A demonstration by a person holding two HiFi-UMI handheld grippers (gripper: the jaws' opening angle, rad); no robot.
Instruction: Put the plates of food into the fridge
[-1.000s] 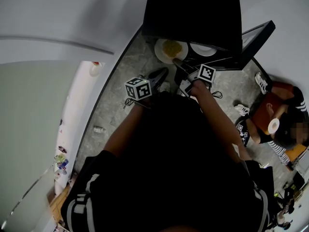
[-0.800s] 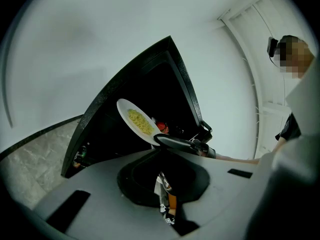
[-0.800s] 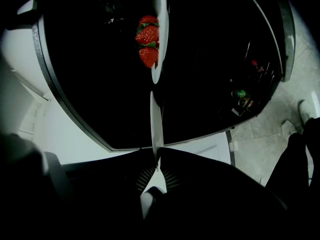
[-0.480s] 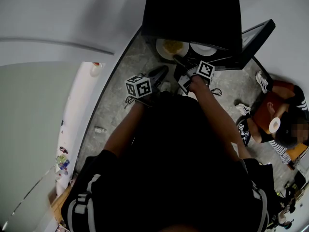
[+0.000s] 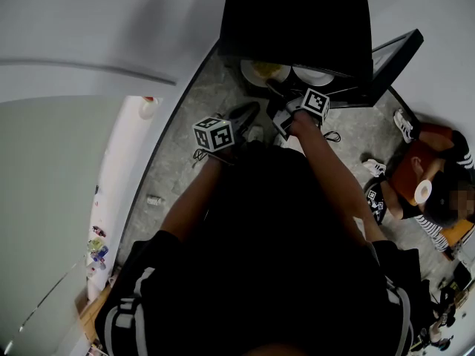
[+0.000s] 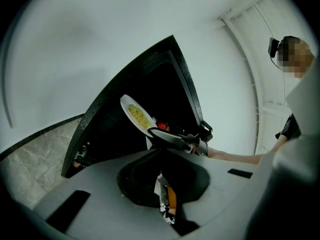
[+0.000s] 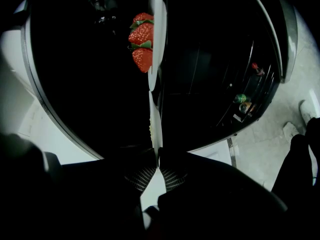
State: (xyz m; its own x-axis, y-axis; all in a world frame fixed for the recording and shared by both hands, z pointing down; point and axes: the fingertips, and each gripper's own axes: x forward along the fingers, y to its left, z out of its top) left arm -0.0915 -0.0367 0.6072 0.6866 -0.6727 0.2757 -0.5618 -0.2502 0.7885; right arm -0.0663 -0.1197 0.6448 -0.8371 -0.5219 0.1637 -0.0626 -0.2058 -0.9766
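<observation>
Grip matters most in this step. The right tongs [image 7: 158, 164] pinch the near rim of the noodle plate [image 7: 155, 123], and their jaws have just been closing on it. The hold is thin, on the edge only, so the wrist should stay flat to keep the yellow food from sliding. The left tongs [image 5: 241, 116] hang lower and nearer the body, pressed together on nothing, well apart from the plate. They look free to steady the underside if the plate sags.

The plate is at the mouth of the fridge [image 5: 297, 13], partly under its top edge. I judge it is being carried in at shelf height. Whether it rests on the shelf yet I cannot tell. Just beyond it, inside, sits the strawberry plate [image 7: 157, 44]. Its rim lines up with the carried one, and the two are so close that contact cannot be ruled out. The safe course is to ease forward slowly, stop short of that rim, feel the shelf take the weight, and only then loosen the jaws. The tongs should back straight out, clear of the open door [image 5: 393, 56].

Counted from near to far:
- Two tongs.
- Two plates.
- Three strawberries [image 7: 142, 40].
- One fridge.
- A few small bottles [image 7: 242, 101] in the door rack, too small to number.
- One person sitting on the floor [image 5: 427, 184].
</observation>
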